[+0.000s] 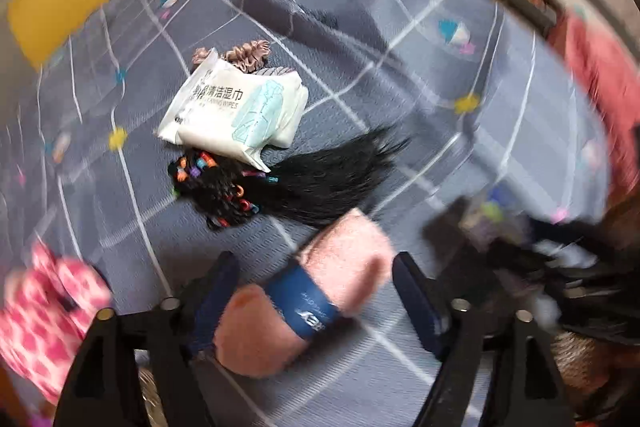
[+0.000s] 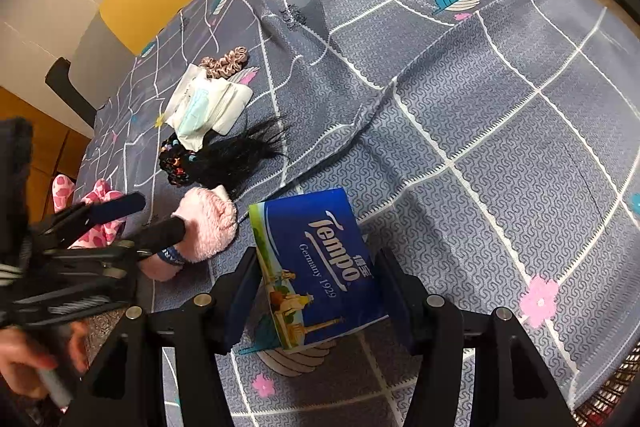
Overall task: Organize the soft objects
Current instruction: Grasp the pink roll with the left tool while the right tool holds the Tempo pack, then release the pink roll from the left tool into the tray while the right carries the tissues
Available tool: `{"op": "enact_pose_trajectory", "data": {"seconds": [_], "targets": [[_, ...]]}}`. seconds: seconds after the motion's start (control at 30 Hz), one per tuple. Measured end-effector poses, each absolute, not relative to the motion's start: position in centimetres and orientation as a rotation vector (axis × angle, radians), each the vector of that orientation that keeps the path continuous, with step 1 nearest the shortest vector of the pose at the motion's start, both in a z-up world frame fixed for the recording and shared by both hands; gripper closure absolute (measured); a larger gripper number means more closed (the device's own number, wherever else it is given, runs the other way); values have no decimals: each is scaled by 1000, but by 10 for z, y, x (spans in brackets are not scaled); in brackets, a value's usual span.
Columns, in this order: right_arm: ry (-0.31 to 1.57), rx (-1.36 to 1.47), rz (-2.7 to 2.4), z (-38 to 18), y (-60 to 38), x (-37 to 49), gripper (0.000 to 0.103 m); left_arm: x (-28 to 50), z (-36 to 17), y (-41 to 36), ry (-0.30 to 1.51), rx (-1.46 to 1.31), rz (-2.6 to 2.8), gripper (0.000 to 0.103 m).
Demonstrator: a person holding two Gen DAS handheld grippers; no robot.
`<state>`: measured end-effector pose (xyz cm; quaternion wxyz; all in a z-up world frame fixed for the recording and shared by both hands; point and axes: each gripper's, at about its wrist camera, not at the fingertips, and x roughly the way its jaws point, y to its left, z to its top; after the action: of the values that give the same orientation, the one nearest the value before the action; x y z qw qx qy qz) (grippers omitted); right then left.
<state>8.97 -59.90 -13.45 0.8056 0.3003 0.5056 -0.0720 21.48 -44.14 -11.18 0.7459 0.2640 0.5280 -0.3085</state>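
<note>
**mika_t:** Okay, left wrist view first. The left gripper [image 1: 316, 291] has its jaws spread wide, and the rolled pink towel [image 1: 304, 299] with the blue band lies on the bedsheet [image 1: 440, 67] between them. The pads don't look to be pressing it, so I'd call it let go, not held. Just past it sits the black wig [image 1: 304, 183] with its coloured beads, then the white wipes pack [image 1: 236, 107], then a pinkish scrunchie [image 1: 248, 53] at the far end. They run in a rough line, each touching or just beside the next. A pink patterned cloth [image 1: 44, 311] lies off to the left, apart from the row. Edges are blurry, so no finer detail from me.

**dov_k:** Right wrist view agrees. Same row from the side: scrunchie [image 2: 226, 61], wipes pack [image 2: 208, 103], wig [image 2: 224, 159], towel [image 2: 208, 227], with the left gripper [image 2: 156, 217] straddling the towel, fingers apart. The right gripper [image 2: 316, 275] is clamped partway closed on a blue Tempo tissue pack [image 2: 320, 267], which is tilted and lifted off the bedsheet [image 2: 500, 107], near the towel end of the row.

**mika_t:** So progress-wise?

**dov_k:** My guess: four things lined up, towel being the newest. The tissue pack probably goes next, beside the towel. The patterned cloth [image 2: 100, 215] near the sheet's edge looks unsorted too. Past halfway, I'd say, with two items left as far as these views show.
</note>
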Motion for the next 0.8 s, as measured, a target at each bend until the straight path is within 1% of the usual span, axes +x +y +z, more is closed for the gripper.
{"op": "enact_pose_trajectory", "data": {"seconds": [0.17, 0.3, 0.33, 0.37, 0.43, 0.57, 0.8], "targets": [[1077, 645, -160, -135, -601, 90, 44, 211, -138, -445, 1212, 647, -723, 21], [1072, 655, -167, -135, -604, 90, 44, 213, -150, -441, 1211, 677, -679, 22], [1072, 652, -167, -135, -603, 90, 44, 214, -149, -438, 1216, 666, -661, 26], [1074, 649, -166, -135, -603, 91, 44, 214, -148, -437, 1210, 659, -648, 34], [1080, 644, -163, -136, -601, 92, 44, 213, -142, -434, 1194, 651, -624, 44], [1088, 634, -167, -139, -601, 94, 44, 214, -129, -422, 1237, 534, -657, 49], [1074, 639, -176, -139, -604, 92, 44, 188, -85, -392, 1188, 366, -747, 50]]}}
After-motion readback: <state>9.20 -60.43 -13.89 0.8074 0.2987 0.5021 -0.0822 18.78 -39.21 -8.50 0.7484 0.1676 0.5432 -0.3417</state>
